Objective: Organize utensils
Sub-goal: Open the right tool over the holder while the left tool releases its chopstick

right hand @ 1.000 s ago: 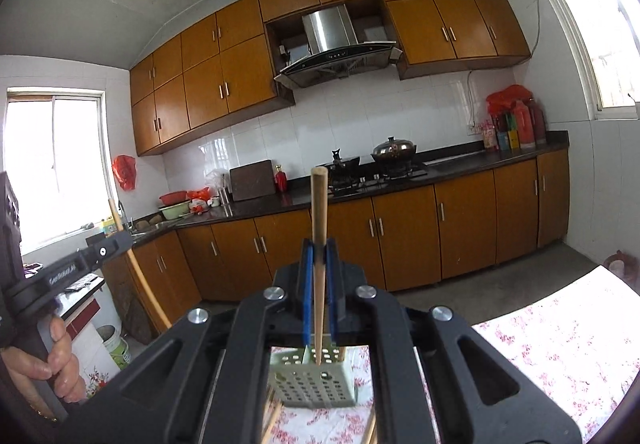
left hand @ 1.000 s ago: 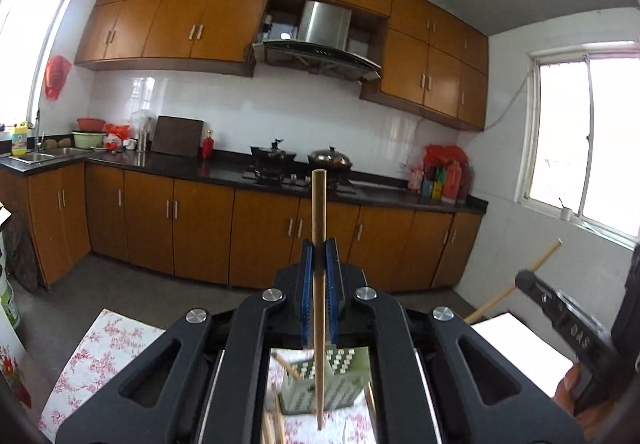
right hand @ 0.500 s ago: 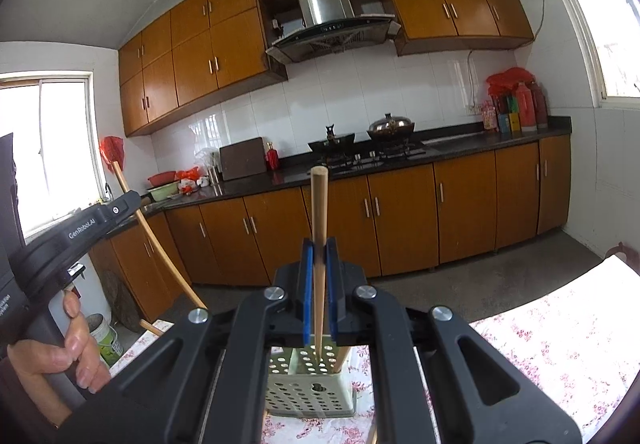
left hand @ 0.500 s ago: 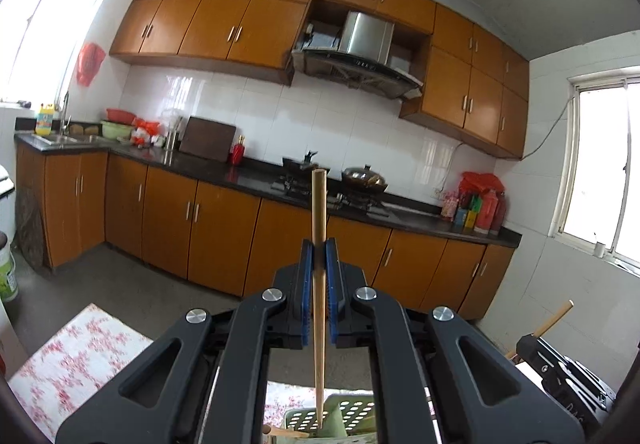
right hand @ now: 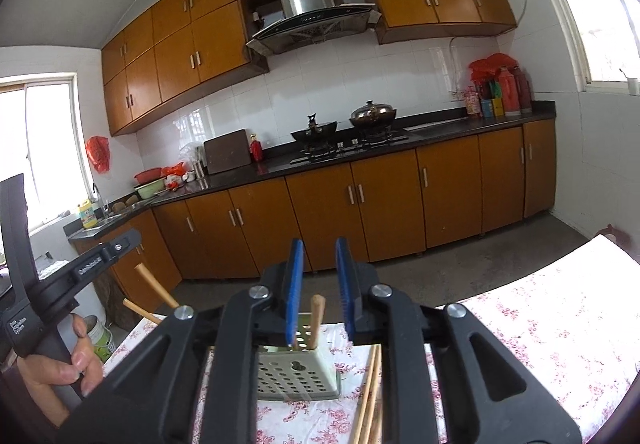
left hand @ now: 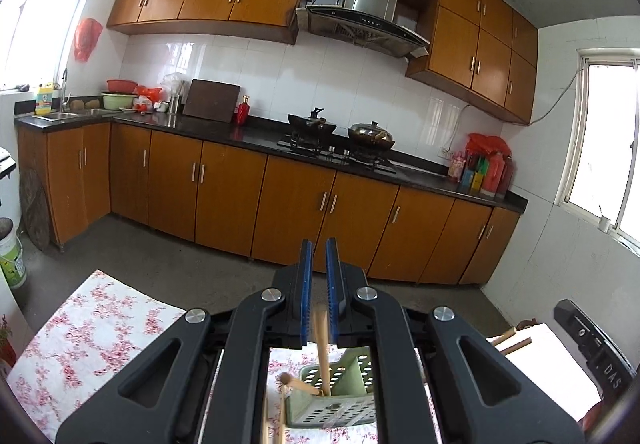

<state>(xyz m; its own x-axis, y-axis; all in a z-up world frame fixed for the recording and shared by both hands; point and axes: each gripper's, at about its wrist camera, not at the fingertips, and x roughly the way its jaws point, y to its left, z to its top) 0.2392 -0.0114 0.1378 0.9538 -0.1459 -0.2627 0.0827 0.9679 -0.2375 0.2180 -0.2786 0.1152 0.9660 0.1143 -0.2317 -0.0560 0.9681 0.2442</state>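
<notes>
A pale green perforated utensil holder (left hand: 340,408) (right hand: 296,380) stands on the floral tablecloth (left hand: 92,328) below both grippers. My left gripper (left hand: 319,244) has its blue pads a narrow gap apart. A blurred wooden chopstick (left hand: 322,344) hangs low between them, its lower end in the holder. My right gripper (right hand: 319,244) is opening its jaws, and its chopstick (right hand: 316,320) stands loose in the holder, clear of both pads. Another chopstick (left hand: 298,384) leans out of the holder to the left.
Loose chopsticks (right hand: 368,396) lie on the cloth right of the holder. A hand (right hand: 60,364) holds the left gripper (right hand: 128,240), with two stick ends (right hand: 156,286) below its tip. The right gripper (left hand: 564,308) is beside a white surface (left hand: 552,364). Kitchen cabinets and floor lie beyond.
Both chopsticks, gripped upright before, have slid down out of the pads into the holder. The right jaws have spread apart. Both grippers came lower over the holder.
</notes>
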